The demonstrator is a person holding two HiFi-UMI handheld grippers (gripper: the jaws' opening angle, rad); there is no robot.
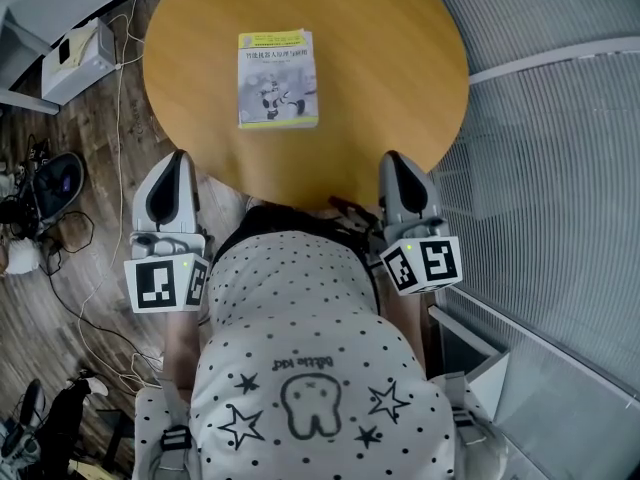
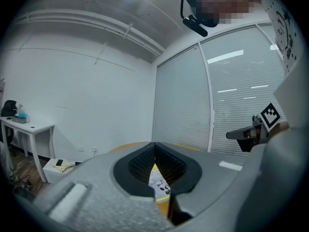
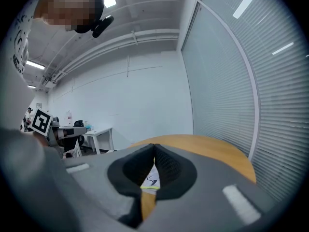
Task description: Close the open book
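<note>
Past the closed left tongs (image 2: 154,145), only a sliver of book (image 2: 159,183) shows.

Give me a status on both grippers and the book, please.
Left gripper shut, empty; right gripper shut, empty. Yellow-and-white paperback book looks closed, cover up, on round wooden table. Nothing blocking.

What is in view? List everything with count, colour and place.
table: one, brown, centre.
book: one, yellow-white, flat on table.
box: one, white, floor, upper left.
cables: several, black and white, floor, left.
blinds: several panels, grey, right side.
shirt: one, white with black dots, bottom.
left tongs: one, grey, shut, table's near edge.
right tongs: one, grey, shut, table's near edge.
</note>
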